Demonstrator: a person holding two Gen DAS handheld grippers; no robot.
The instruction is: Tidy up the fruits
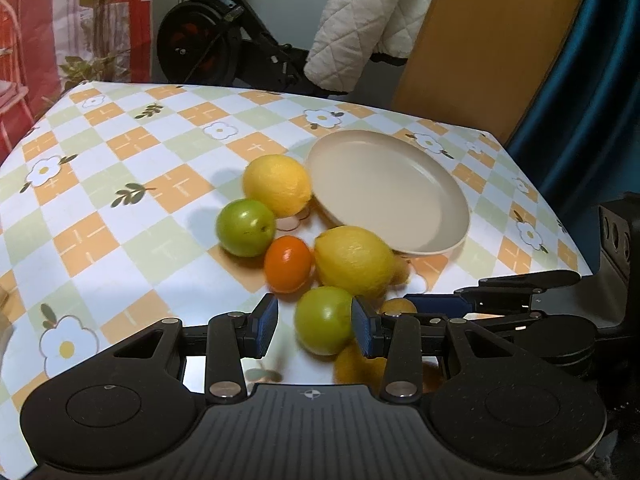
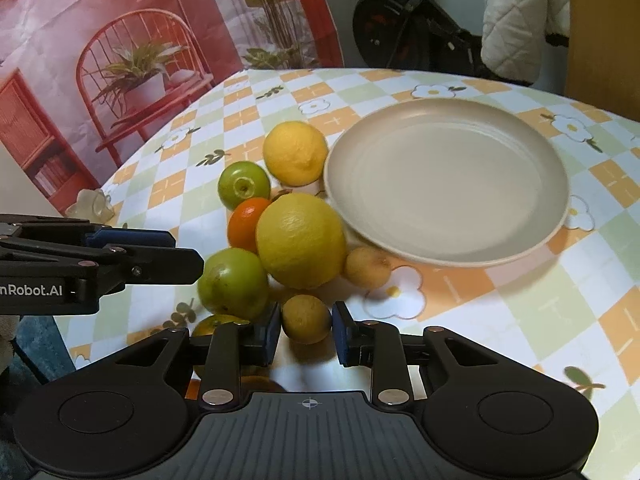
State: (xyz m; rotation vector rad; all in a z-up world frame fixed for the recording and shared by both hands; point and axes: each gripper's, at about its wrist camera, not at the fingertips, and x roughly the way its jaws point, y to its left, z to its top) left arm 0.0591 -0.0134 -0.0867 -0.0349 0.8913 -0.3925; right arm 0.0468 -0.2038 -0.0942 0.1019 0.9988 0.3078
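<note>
A beige plate point(image 2: 448, 176) lies on the checked tablecloth, with fruit piled to its left. My right gripper point(image 2: 307, 338) is shut on a small yellow-brown fruit point(image 2: 306, 318), both pads against its sides. My left gripper point(image 1: 316, 328) stands open around a green fruit point(image 1: 324, 320). That fruit touches the right pad, and a gap shows at the left pad. Behind them lie a large lemon point(image 1: 352, 260), a small orange point(image 1: 288, 264), a second green fruit point(image 1: 246, 228) and a second lemon point(image 1: 278, 184). Another small yellow fruit point(image 2: 366, 268) rests by the plate's rim.
The table's right edge point(image 1: 560, 216) runs close past the plate. Behind the table stand an exercise bike point(image 1: 208, 40) and a white quilted coat point(image 1: 360, 20). A printed backdrop point(image 2: 120, 60) hangs to the left. Bare cloth point(image 2: 520, 320) lies in front of the plate.
</note>
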